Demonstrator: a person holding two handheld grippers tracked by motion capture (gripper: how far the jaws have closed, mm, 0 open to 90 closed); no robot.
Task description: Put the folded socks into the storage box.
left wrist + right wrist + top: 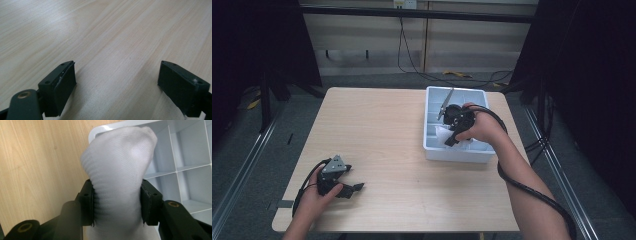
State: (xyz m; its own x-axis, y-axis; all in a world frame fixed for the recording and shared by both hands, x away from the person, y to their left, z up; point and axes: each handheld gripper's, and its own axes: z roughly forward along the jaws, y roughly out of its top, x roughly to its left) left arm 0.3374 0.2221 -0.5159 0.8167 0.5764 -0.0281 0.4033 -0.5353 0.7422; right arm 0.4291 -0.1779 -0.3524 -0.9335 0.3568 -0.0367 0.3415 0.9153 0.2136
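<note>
One rolled white sock [117,170] we found clamped in the right gripper [117,202] above the divided bin [190,157], not yet released; left gripper [117,82] stood wide, empty.

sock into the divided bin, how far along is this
Done: the right gripper is shut on the rolled white sock and has it over the white divided bin. In hand: carrying it above the compartments. Left: lowering it into one and letting go. The left gripper rests open over the bare table.
</note>
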